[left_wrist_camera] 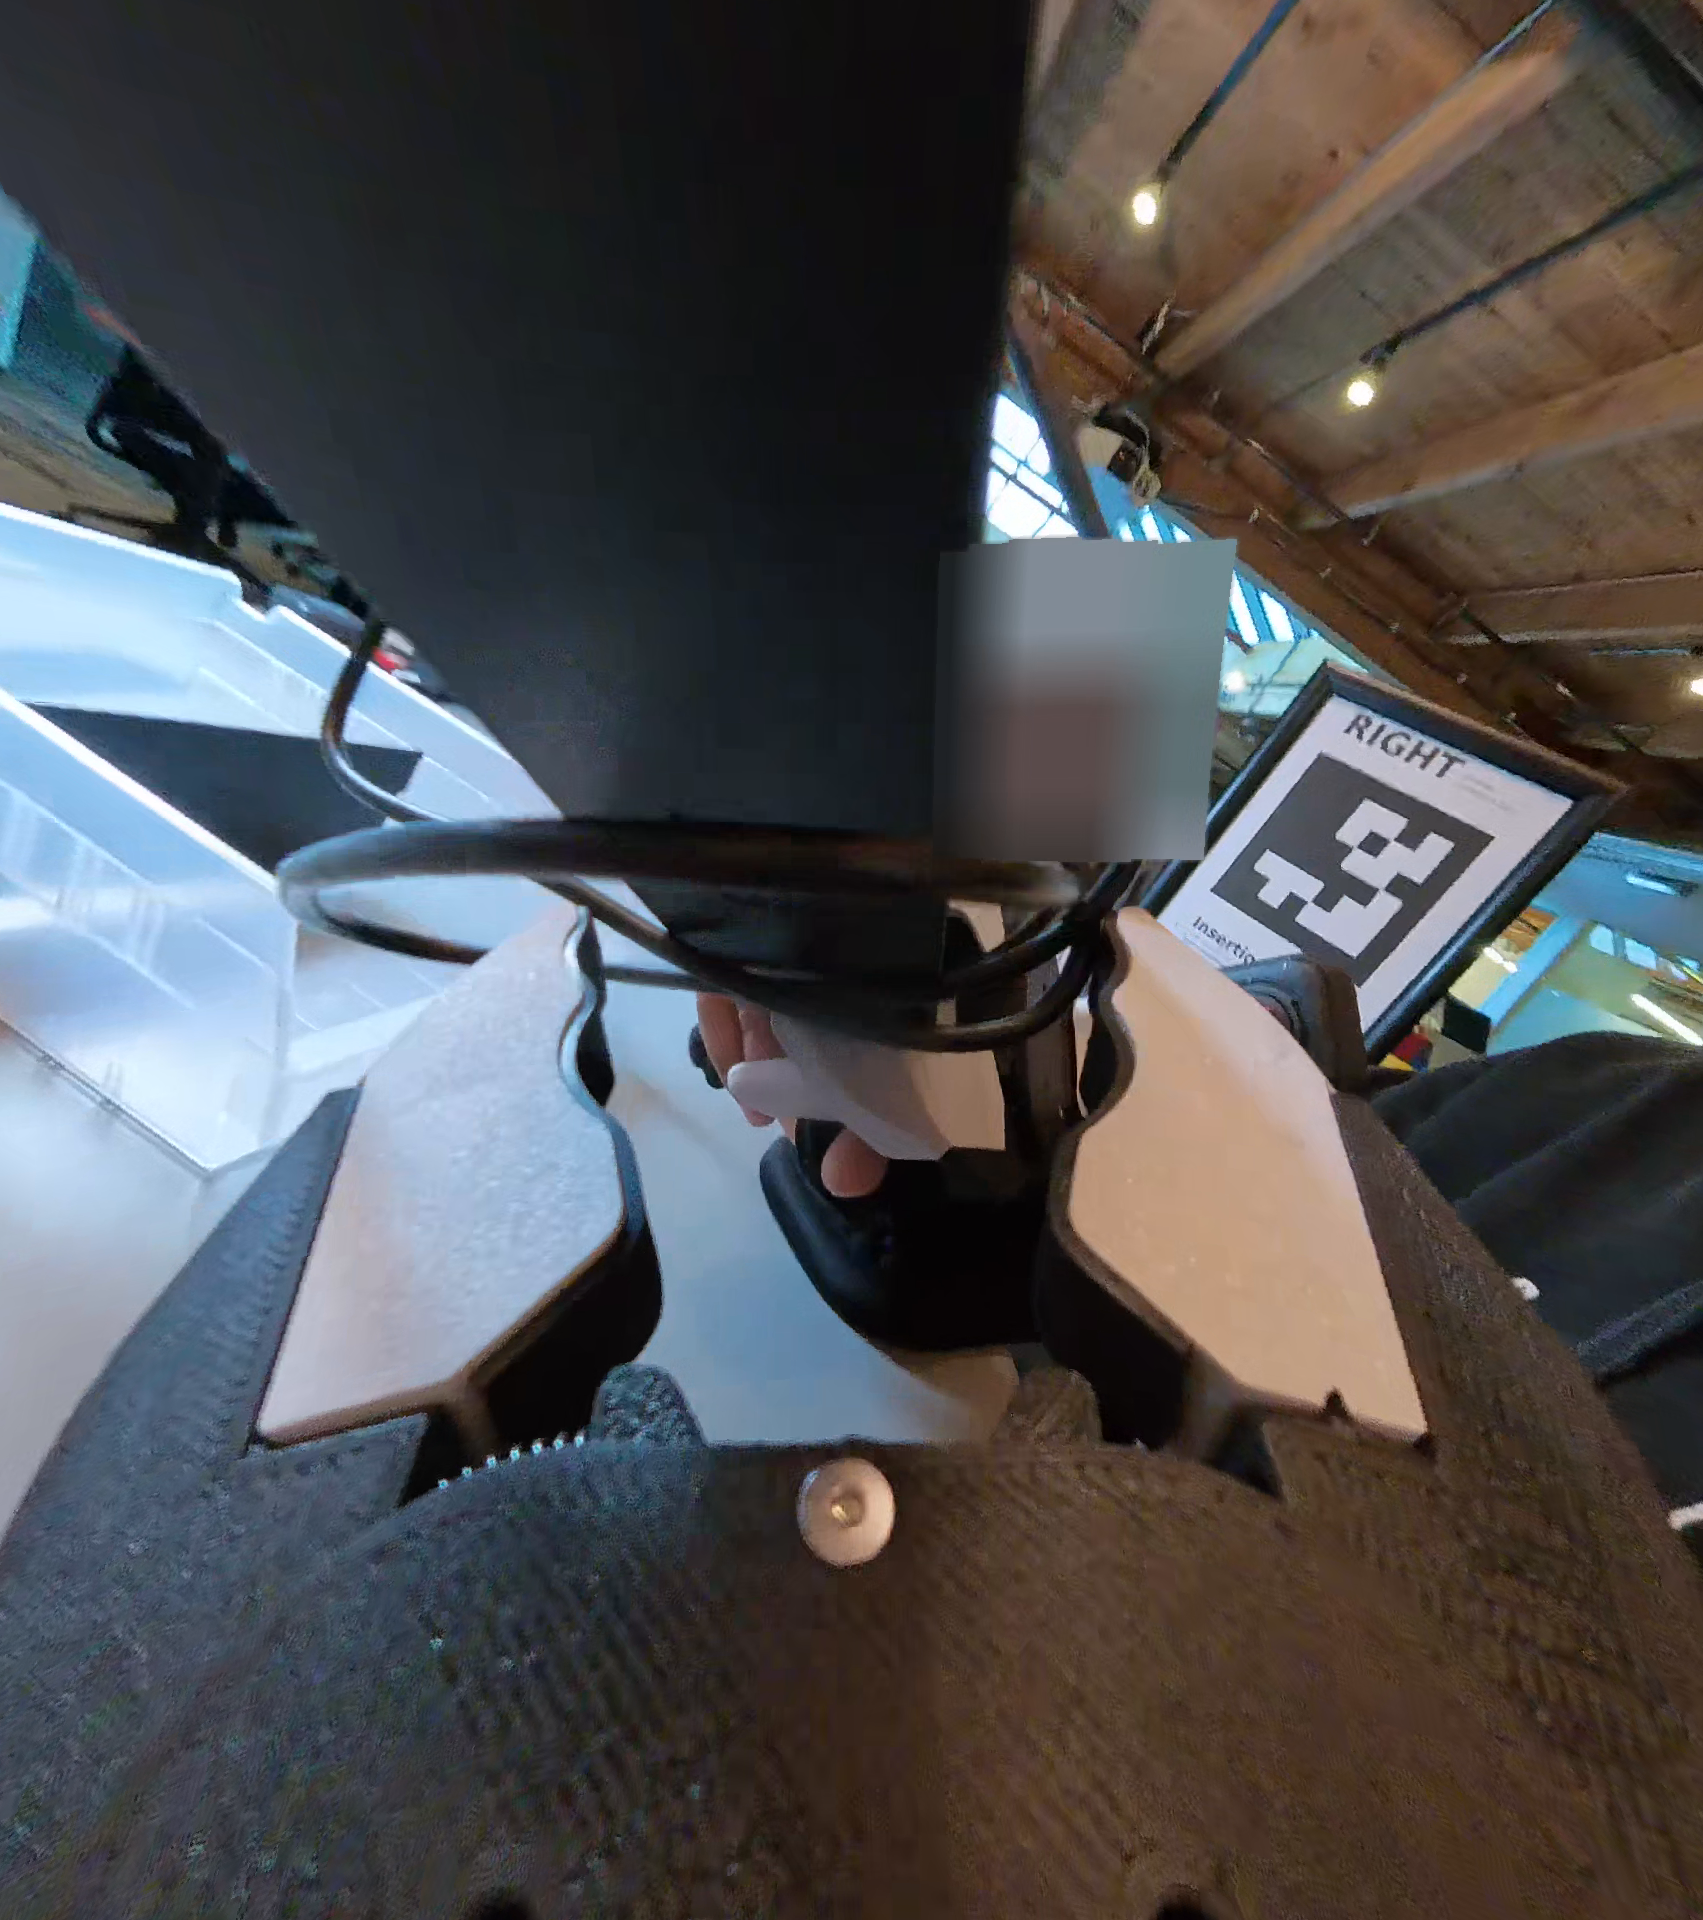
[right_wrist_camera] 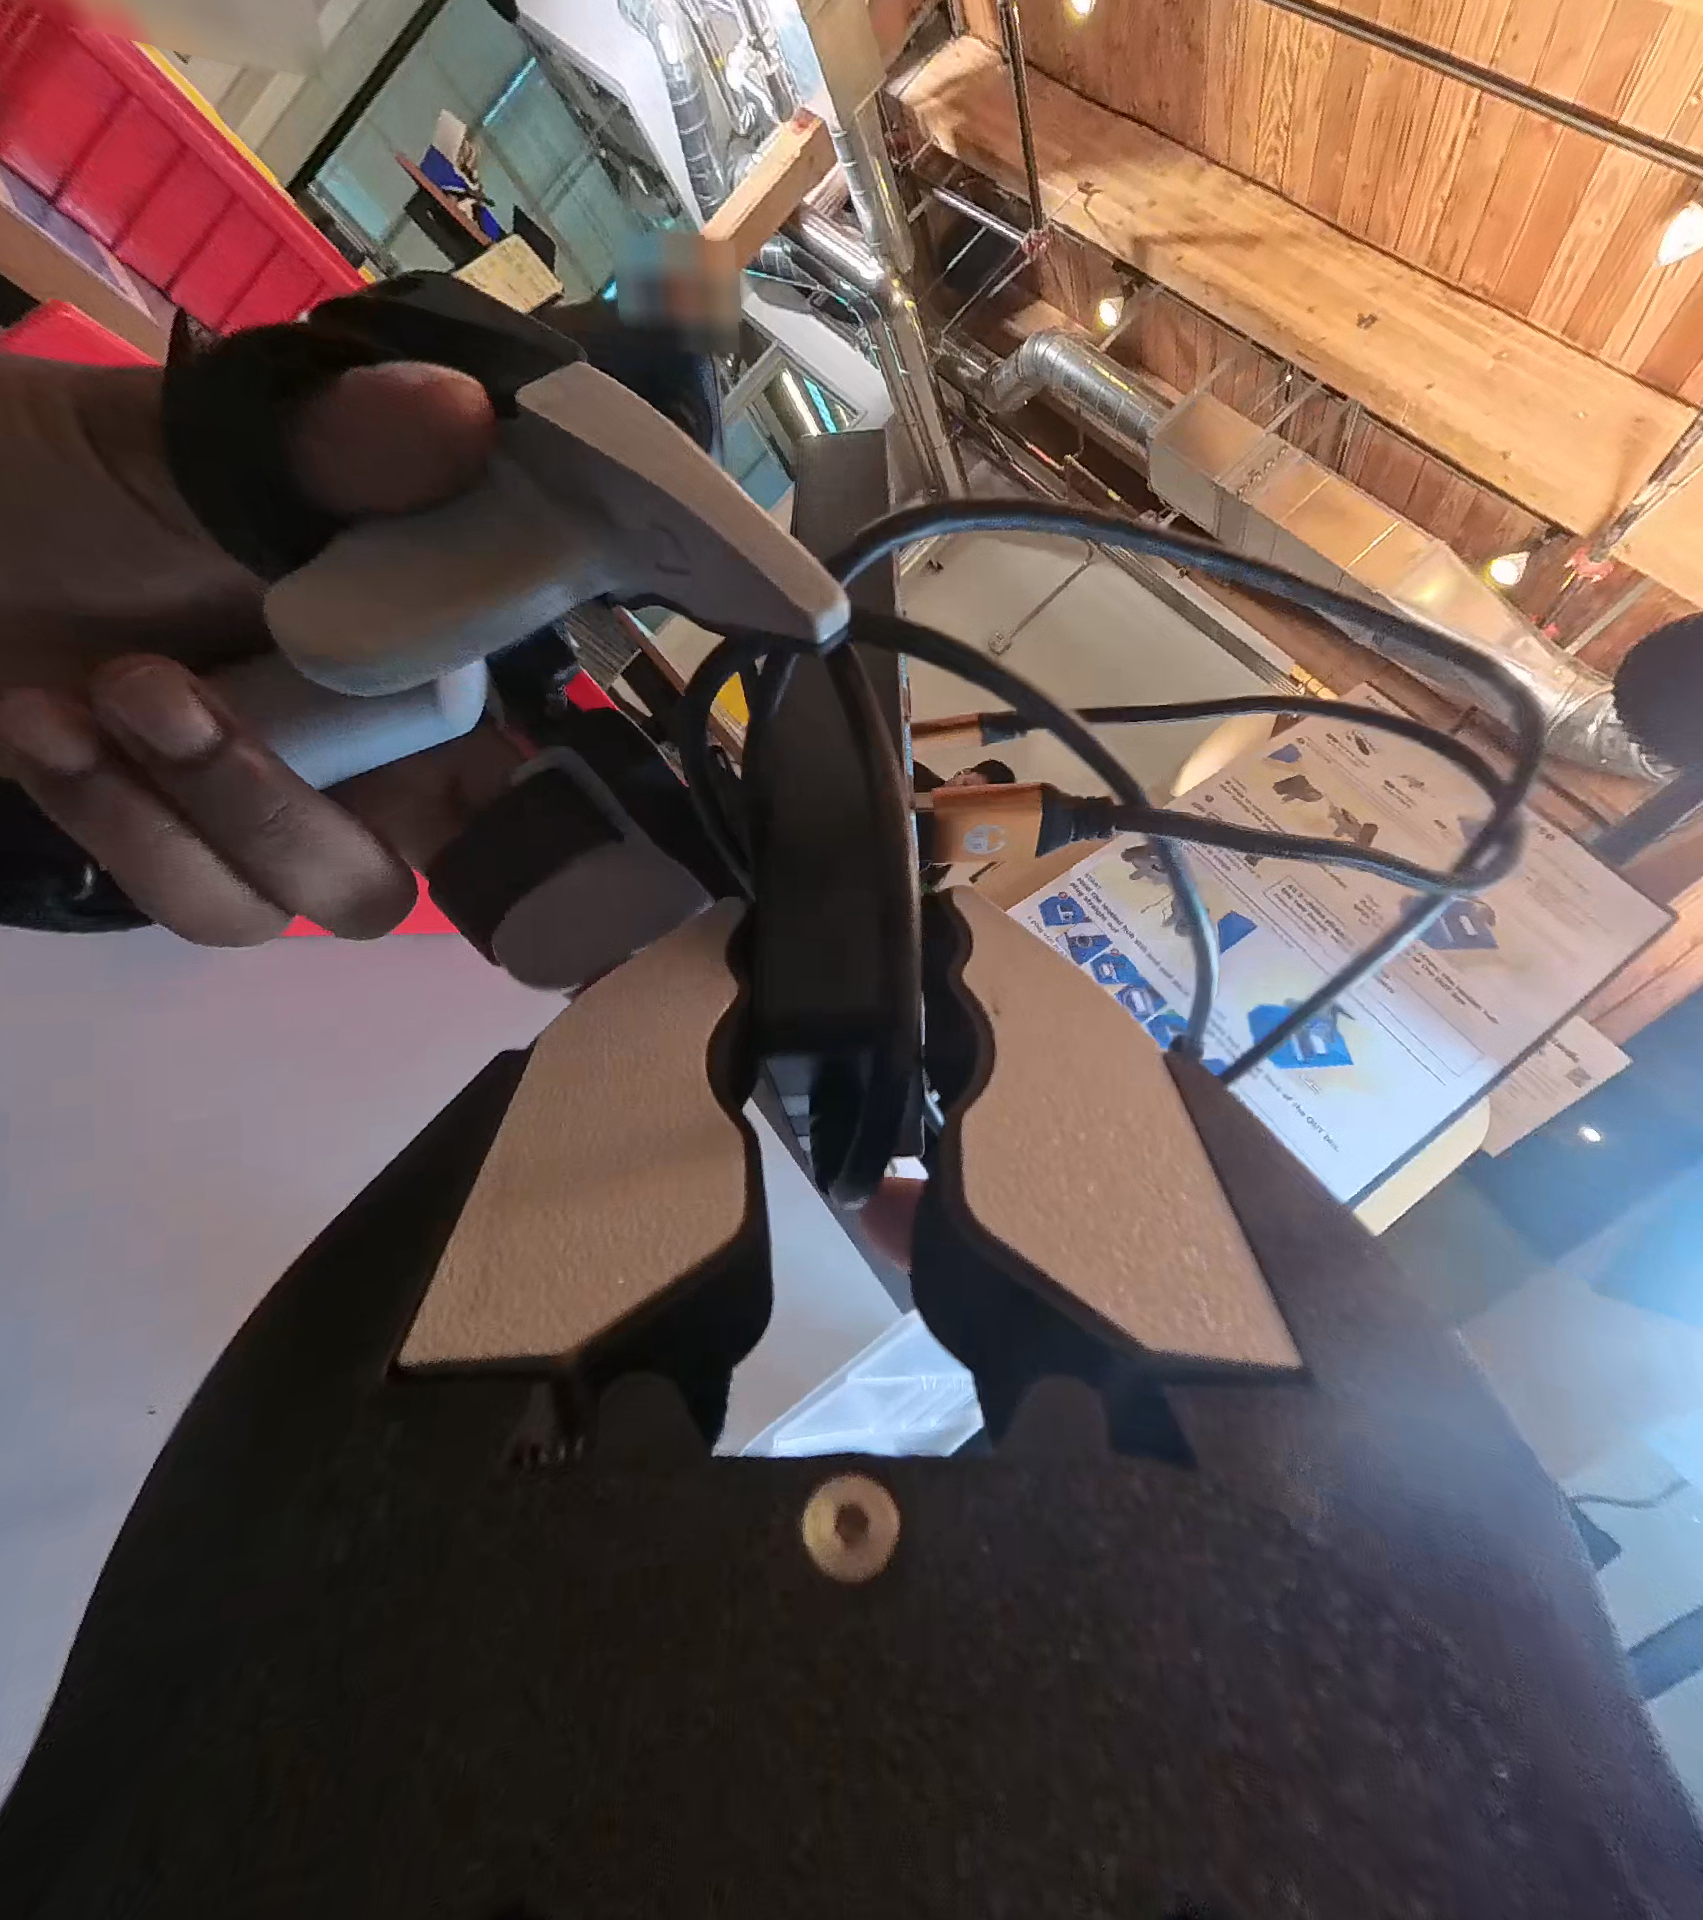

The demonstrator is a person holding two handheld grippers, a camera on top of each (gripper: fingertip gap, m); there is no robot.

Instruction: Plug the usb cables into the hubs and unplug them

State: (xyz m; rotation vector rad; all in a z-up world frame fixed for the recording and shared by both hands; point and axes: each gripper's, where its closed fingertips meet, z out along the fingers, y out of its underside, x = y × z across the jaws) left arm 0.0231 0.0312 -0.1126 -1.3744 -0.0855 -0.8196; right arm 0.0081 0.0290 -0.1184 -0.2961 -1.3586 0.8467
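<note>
In the right wrist view my right gripper [right_wrist_camera: 831,997] is shut on a slim black hub [right_wrist_camera: 821,883] and holds it up in the air. An orange USB plug [right_wrist_camera: 982,821] sits in the hub's side, with a second orange plug [right_wrist_camera: 951,727] just above it. Black cables [right_wrist_camera: 1346,623] loop off to the right. My left gripper [left_wrist_camera: 847,966] is open, and the cable loops [left_wrist_camera: 618,836] cross between its fingertips. In the right view one grey fingertip [right_wrist_camera: 805,608] of the left gripper touches the cables at the hub's far end. A hand [right_wrist_camera: 151,727] holds it.
A broad black slab [left_wrist_camera: 566,416] fills the top of the left view. A clear plastic stand [left_wrist_camera: 99,883] sits on the white table [left_wrist_camera: 16,1247] to the left. A framed marker card [left_wrist_camera: 1366,862] stands at the right. An instruction poster [right_wrist_camera: 1346,987] and red bins [right_wrist_camera: 130,177] are behind. My two grippers' fingertips are within a few centimetres of each other.
</note>
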